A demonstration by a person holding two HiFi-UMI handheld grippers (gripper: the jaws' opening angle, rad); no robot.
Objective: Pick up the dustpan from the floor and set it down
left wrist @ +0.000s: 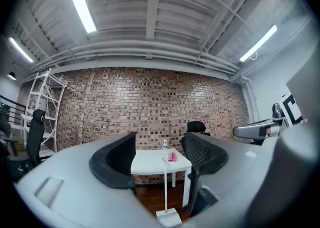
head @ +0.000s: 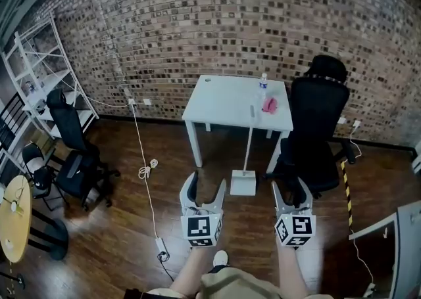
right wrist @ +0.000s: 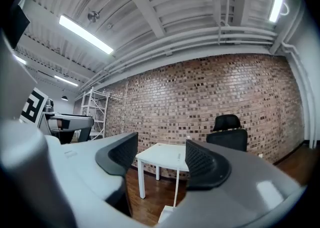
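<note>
Step in hand: the approach, no grasp yet. The dustpan (head: 243, 183) sat on the floor (head: 118, 225) just in front of the bench (head: 223, 100). Its long handle stood upright and reached up to the bench's front edge, nearer the leg on the office chair (head: 319, 127) side.

Left tongs (head: 206, 183) were wide apart with nothing between them. Right tongs (head: 291, 189) were also apart, a bit narrower, and also empty. Both were held about level and side by side, short of the dustpan, which lay ahead between the two.

The bottle (head: 263, 83) and a pink item (head: 270, 105) lay near the bench's far right corner, not involved.

Next move, as I judged it: close the gap and put one set of tongs around the thin handle. It was a slim target, so the tongs needed to be centred on it before closing. Then lift straight up, keeping clear of the bench's front edge and the chair. A grip high on the handle would probably let the pan swing, so lower looked safer.
</note>
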